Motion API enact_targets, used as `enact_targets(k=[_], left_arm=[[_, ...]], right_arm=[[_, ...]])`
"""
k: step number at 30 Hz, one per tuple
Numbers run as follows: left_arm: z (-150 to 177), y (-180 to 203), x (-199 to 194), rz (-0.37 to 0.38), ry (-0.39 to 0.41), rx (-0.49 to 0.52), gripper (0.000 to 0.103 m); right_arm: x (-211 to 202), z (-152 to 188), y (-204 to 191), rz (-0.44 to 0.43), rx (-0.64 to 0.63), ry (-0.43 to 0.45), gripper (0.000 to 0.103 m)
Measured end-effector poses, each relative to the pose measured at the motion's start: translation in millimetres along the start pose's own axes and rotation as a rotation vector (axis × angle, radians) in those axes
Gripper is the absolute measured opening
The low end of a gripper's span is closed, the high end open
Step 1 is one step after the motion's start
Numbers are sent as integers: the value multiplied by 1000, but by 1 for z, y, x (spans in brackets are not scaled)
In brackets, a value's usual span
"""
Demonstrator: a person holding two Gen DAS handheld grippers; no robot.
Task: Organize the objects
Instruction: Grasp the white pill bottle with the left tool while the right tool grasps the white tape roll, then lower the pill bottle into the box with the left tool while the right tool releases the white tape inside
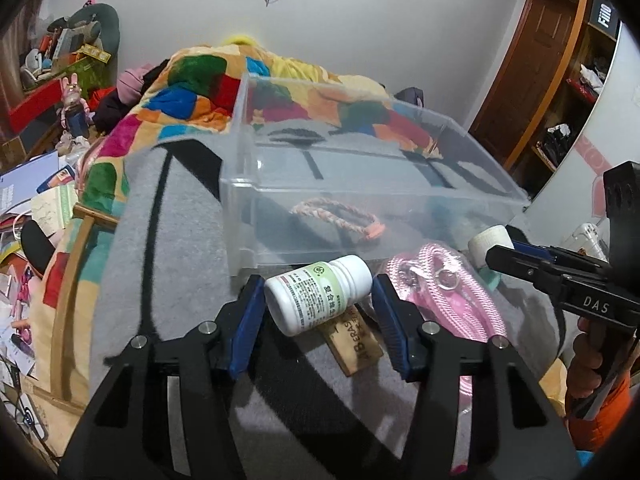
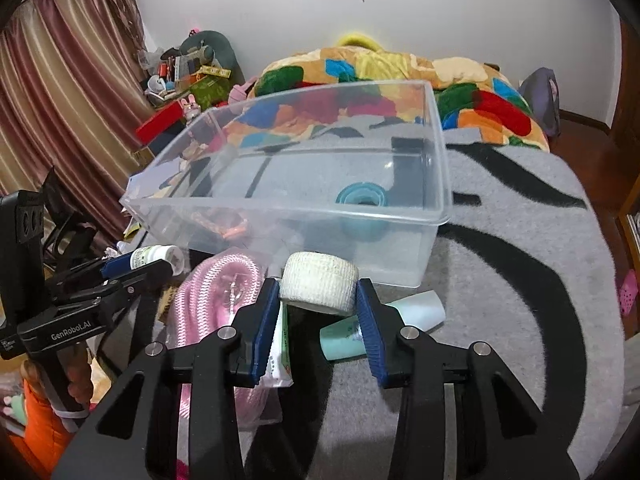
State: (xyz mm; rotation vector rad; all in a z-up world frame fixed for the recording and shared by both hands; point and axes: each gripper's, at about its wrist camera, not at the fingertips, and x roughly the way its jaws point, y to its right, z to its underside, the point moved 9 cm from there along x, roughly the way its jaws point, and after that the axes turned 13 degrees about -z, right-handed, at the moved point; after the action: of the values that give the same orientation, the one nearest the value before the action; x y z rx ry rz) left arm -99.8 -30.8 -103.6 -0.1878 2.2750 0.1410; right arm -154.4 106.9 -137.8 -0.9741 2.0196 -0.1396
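My left gripper [image 1: 318, 300] is shut on a white pill bottle [image 1: 318, 294] with a green label, held just above the grey rug in front of the clear plastic bin [image 1: 248, 184]. My right gripper [image 2: 318, 300] is shut on a white bandage roll [image 2: 319, 282], also in front of the bin [image 2: 444, 184]. The bin holds a braided rope ring [image 1: 338, 216] and a teal tape roll [image 2: 362, 198]. A pink rope in a clear bag [image 1: 444, 292] lies between the two grippers. A wooden eraser block [image 1: 354, 342] lies under the bottle.
A teal tube [image 2: 384, 320] and a white-green tube [image 2: 280, 356] lie on the grey and black rug [image 2: 520, 280]. A colourful blanket [image 2: 400, 72] lies behind the bin. Clutter fills the floor at left [image 1: 32, 208]. A wooden wardrobe [image 1: 532, 80] stands at right.
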Motion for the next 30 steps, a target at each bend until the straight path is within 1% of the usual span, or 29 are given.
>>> enact_targets(k=[4, 8, 13, 17, 21, 25, 30], left_arm=[[-9, -2, -17, -1, 39, 0, 54], [-24, -4, -37, -3, 94, -7, 54], [-50, -7, -54, -4, 152, -13, 54], [-71, -9, -57, -9, 180, -13, 54], [-86, -10, -42, -23, 165, -3, 54], [-89, -6, -17, -18, 106, 9, 54], [-87, 5, 14, -40, 47, 47, 54]], right_arm=[[-17, -6, -8, 4, -23, 34, 36], [-35, -18, -16, 3, -39, 78, 36], [-59, -45, -26, 15, -71, 156, 36], [-62, -66, -32, 34, -98, 190, 36], [-50, -82, -32, 48, -114, 185, 36], [-23, -88, -23, 56, -95, 136, 36], [9, -85, -11, 66, -79, 60, 36]])
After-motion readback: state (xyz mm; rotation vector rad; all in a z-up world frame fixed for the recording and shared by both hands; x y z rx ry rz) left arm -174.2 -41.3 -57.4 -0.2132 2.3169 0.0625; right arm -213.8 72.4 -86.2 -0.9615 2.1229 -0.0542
